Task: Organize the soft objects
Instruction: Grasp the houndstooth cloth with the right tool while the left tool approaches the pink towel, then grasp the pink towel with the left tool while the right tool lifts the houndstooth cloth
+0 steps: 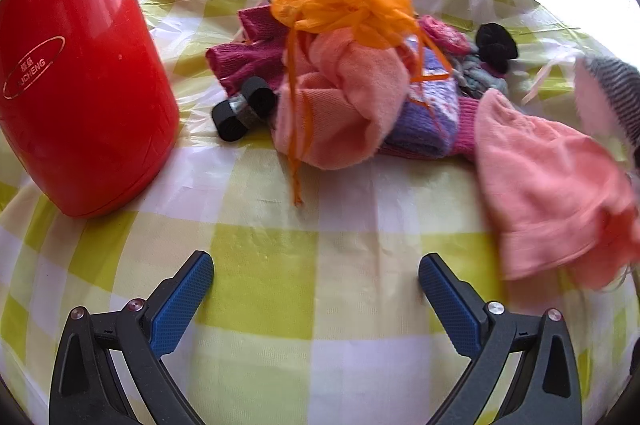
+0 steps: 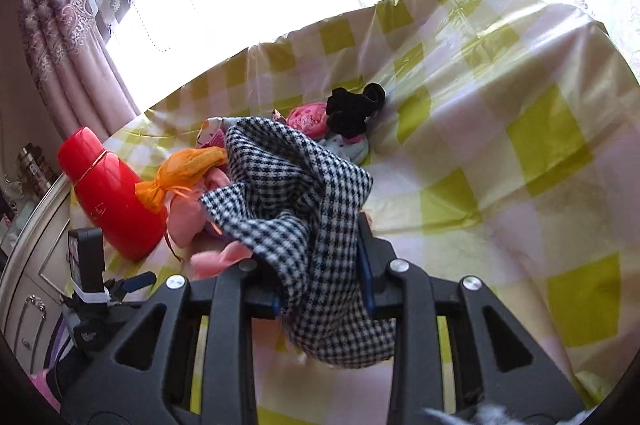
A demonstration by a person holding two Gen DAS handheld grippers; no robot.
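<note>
Nearest, your left gripper point(image 1: 316, 277): one, jaws spread, nothing between. Your right gripper point(image 2: 320, 265): one, clamped on one checked cloth point(image 2: 304, 193), lifted over the table point(image 2: 520, 145). Beyond: one pile point(image 1: 352, 85) mid-table, two pink cloths, one orange pouch point(image 1: 340, 1), one black scrunchie point(image 1: 496, 45). Left: one red flask point(image 1: 80, 85).

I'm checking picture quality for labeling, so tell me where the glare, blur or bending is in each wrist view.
Left wrist view: window glare whitens the top edge, the pink cloth at right is motion-blurred, and the red flask bulges from fisheye bending. Right wrist view: the window is blown out behind the curtain, while the checked cloth in the right gripper stays sharp.
</note>
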